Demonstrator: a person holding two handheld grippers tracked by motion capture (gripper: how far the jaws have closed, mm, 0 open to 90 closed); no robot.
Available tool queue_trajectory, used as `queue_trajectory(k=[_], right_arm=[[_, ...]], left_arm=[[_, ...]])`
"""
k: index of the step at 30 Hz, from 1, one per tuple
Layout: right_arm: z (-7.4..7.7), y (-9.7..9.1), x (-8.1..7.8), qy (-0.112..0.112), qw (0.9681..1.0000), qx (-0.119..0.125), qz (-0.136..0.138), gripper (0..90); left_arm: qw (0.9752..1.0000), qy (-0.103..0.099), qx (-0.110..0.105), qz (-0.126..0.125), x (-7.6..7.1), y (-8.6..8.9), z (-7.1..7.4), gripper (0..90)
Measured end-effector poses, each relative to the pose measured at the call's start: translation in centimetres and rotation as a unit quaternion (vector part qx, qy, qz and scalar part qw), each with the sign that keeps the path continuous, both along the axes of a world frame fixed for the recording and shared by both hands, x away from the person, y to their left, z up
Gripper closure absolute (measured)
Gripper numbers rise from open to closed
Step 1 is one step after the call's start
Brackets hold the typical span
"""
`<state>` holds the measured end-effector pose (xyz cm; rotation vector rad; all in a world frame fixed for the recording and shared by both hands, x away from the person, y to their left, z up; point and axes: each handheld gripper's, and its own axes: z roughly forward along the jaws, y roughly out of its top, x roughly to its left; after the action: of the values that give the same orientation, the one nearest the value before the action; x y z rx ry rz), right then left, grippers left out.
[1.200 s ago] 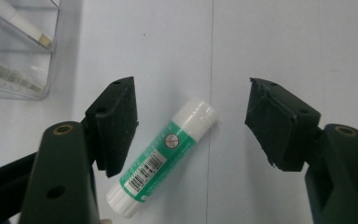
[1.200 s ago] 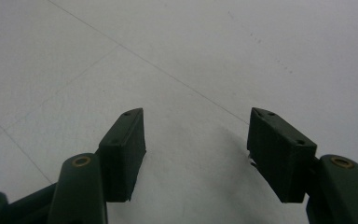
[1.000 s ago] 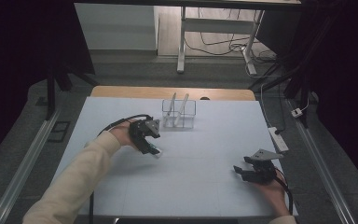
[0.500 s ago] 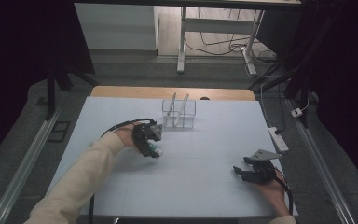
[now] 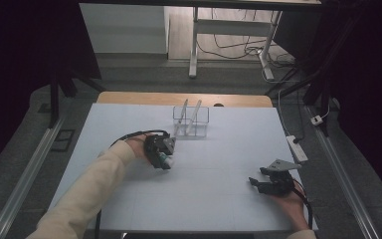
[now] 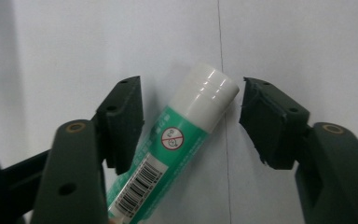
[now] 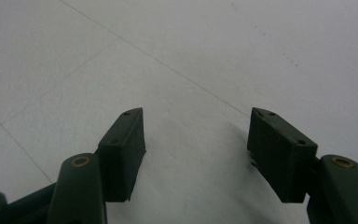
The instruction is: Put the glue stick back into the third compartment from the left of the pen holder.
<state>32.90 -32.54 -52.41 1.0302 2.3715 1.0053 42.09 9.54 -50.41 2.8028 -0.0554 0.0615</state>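
A green glue stick (image 6: 182, 140) with a white cap lies on the white table mat (image 5: 219, 164), left of the middle. My left gripper (image 5: 163, 158) points down over it, the glue stick (image 5: 168, 160) peeking out at its tip. In the left gripper view the stick lies slantwise between the jaws of the left gripper (image 6: 189, 93). The jaws have just been closing; one pad is at the stick's side and a thin gap remains at the cap. My right gripper (image 5: 258, 181) rests open near the front right of the mat, with nothing between the fingers of the right gripper (image 7: 196, 116).
A clear plastic box (image 5: 191, 122) holding two slanted sticks stands behind the left gripper, near the mat's far edge. A white power strip (image 5: 297, 148) lies along the table's right edge. A cable loops back from the left hand.
The left gripper has sunk onto the mat and come down over the glue stick, its jaws narrowing around it. The right gripper has stayed in place.
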Motion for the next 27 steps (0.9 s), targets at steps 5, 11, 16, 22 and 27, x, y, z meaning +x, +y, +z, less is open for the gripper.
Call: queue_trajectory(k=[5,11,16,22,27], right_arm=[[0.0,-0.01,0.01,0.0,1.0,0.0,0.0,35.8],[0.0,-0.04,0.03,0.001,1.0,0.001,-0.001,35.6],[-0.01,-0.06,0.05,0.001,1.0,0.001,-0.001,35.6],[-0.01,-0.1,0.06,0.0,1.0,0.001,-0.001,35.6],[0.0,-0.11,0.06,0.001,1.0,0.001,-0.001,35.6]], left_arm=[[0.9998,-0.005,0.001,-0.017,0.01,0.09,-0.24,47.9],[0.9992,-0.009,-0.006,-0.039,-0.07,0.15,-0.32,55.2],[0.999,-0.003,-0.007,-0.044,-0.13,0.21,-0.33,61.9],[0.9992,0.002,-0.005,-0.04,-0.11,0.22,-0.27,64.3],[0.9996,0.011,-0.006,-0.025,-0.17,0.41,0.13,64.6]])
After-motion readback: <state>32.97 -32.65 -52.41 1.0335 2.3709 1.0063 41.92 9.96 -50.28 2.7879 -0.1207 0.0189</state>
